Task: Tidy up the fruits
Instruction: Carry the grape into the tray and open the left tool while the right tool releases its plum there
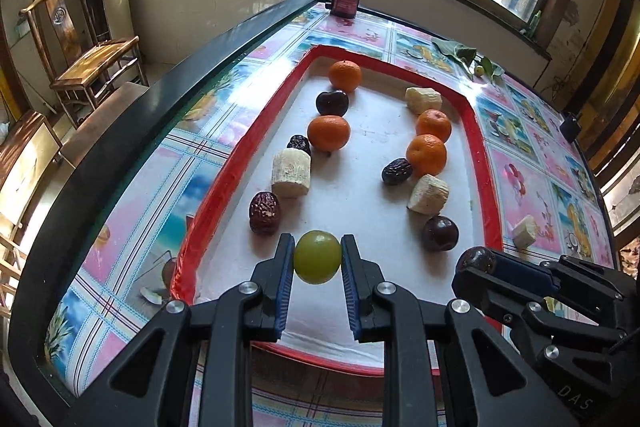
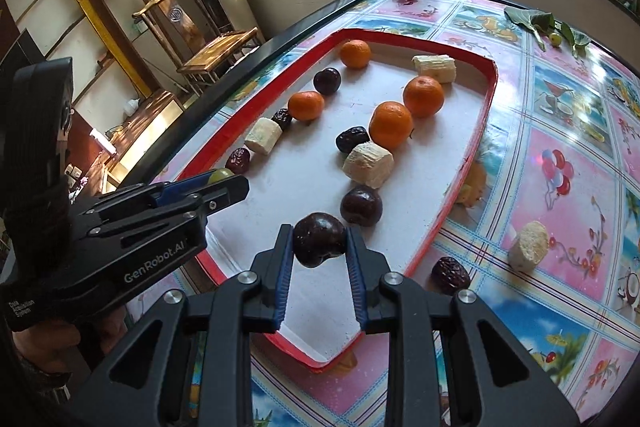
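Left gripper (image 1: 317, 259) clamped on a green grape (image 1: 317, 257), jaws pressed to both its sides, low over the near end of the red-rimmed tray (image 1: 240, 163). Right gripper (image 2: 319, 241) likewise clamped on a dark cherry (image 2: 319, 239), at lower centre of the right wrist view, above the tray's near end.

Beyond, two rows already laid on the tray: tangerines (image 1: 329, 132), cherries, red dates (image 1: 264, 211) and pale banana pieces (image 1: 291, 174). Judged well along. Left on the desk (image 2: 560, 155) outside the tray, at lower right: one banana piece (image 2: 528, 246) and one red date (image 2: 450, 275).

Whether either held fruit touches the tray floor: hard to tell. Small green fruit among leaves (image 2: 556, 31) at upper right too small to name.
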Motion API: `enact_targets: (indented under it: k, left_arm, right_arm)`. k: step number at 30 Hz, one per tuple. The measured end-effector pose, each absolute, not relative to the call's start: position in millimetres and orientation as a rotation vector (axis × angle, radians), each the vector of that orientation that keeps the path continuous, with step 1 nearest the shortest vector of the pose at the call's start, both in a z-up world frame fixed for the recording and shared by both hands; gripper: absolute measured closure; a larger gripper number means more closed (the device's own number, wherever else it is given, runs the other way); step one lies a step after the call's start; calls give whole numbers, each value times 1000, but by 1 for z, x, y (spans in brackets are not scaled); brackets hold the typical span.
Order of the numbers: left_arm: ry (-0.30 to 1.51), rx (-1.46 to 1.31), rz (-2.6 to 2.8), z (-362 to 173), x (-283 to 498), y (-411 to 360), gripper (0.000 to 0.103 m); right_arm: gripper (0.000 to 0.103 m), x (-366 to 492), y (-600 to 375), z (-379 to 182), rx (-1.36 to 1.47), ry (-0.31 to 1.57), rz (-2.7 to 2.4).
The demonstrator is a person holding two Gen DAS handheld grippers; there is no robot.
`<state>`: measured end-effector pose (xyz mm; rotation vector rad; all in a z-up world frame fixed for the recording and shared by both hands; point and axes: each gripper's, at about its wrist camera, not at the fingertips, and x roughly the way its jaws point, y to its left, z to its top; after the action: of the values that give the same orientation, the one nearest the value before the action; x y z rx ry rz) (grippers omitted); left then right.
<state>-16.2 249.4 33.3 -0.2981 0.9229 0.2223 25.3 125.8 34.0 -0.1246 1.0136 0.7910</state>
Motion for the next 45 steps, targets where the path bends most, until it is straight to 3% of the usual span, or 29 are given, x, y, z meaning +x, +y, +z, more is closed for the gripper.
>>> enact_targets:
  k: [25, 28, 30, 32, 38, 39, 43, 45]
  left_arm:
    - [952, -229, 225, 15, 6, 249, 79]
    - [950, -221, 227, 15, 7, 248, 75]
    - [951, -217, 239, 15, 6, 248, 64]
    - [953, -217, 250, 14, 6, 249, 59]
    - [959, -210, 252, 14, 6, 250, 53]
    - [960, -210, 253, 14, 6, 250, 52]
    - [960, -209, 264, 16, 3, 251, 48]
    - [953, -203, 274, 19, 1, 251, 45]
  right_arm:
    - [74, 36, 142, 10, -184, 1077, 771]
    - [74, 36, 142, 9, -191, 1080, 765]
    - [74, 35, 142, 10, -196, 1078, 761]
    - [74, 35, 142, 10, -201, 1078, 757]
    - [73, 34, 145, 12, -241, 1074, 736]
    - [72, 34, 145, 12, -250, 1074, 733]
    - [53, 31, 144, 18, -293, 1041, 703]
    - [51, 29, 143, 22, -305, 1022, 699]
